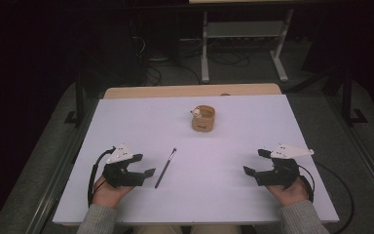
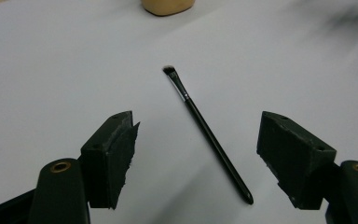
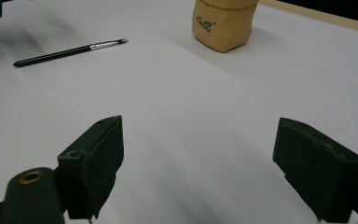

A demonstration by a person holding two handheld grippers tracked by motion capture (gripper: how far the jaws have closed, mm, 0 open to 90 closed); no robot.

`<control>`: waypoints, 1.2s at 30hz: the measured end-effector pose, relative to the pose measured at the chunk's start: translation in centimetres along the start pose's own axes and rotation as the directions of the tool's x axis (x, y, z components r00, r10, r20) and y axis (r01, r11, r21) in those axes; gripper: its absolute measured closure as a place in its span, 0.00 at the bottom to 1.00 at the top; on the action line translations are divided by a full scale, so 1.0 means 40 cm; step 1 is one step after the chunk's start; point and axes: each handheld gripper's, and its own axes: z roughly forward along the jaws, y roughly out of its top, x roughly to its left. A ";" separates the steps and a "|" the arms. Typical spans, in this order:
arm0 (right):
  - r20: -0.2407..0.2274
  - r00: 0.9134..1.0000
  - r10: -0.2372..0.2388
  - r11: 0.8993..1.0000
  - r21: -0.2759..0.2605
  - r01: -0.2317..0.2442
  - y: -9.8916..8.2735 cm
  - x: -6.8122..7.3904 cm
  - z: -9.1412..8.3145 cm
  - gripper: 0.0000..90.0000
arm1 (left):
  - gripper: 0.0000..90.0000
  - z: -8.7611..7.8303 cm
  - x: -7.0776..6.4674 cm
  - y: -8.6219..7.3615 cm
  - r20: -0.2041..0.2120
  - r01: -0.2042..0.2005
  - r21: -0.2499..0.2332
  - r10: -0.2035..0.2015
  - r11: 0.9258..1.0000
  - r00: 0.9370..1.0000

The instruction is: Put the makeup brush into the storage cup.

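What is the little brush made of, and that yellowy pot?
The brush looks like glossy black plastic or painted wood, with a shiny metal band and dark bristles. The pot looks like soft tan leather or fabric: its sides bulge and crease. I can't be sure.

1. A tan pouch (image 3: pixel 223 23) at the far middle of the white table (image 3: pixel 191 140) carries a short dark printed mark on its side, seen in the right gripper view; the letters are too small and blurred to read.
2. In the high view the same pouch (image 1: pixel 203 118) shows a dark smudge of print low on its front, also unreadable.
3. No other writing, number or sign can be read.
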 end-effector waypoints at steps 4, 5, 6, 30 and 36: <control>-0.001 1.000 -0.003 1.000 0.004 0.003 0.000 0.001 0.001 0.17 | 0.31 0.018 -0.005 0.013 0.010 -0.003 0.022 0.003 1.000 1.000; -0.001 1.000 -0.003 1.000 0.005 0.003 0.000 0.001 0.001 0.17 | 0.31 0.025 -0.008 0.017 0.015 -0.008 0.027 0.008 1.000 1.000; -0.001 1.000 -0.002 1.000 0.007 0.002 0.001 0.002 0.002 0.17 | 0.31 0.030 -0.010 0.019 0.017 -0.015 0.036 0.015 0.999 1.000; -0.013 1.000 0.001 1.000 0.010 -0.001 0.000 -0.001 0.003 0.17 | 0.42 0.106 -0.018 0.059 0.018 -0.011 0.141 0.008 0.990 1.000; -0.014 1.000 0.005 1.000 0.008 -0.005 -0.001 -0.002 0.001 0.17 | 0.47 0.135 -0.019 0.061 0.020 0.001 0.188 -0.005 0.982 1.000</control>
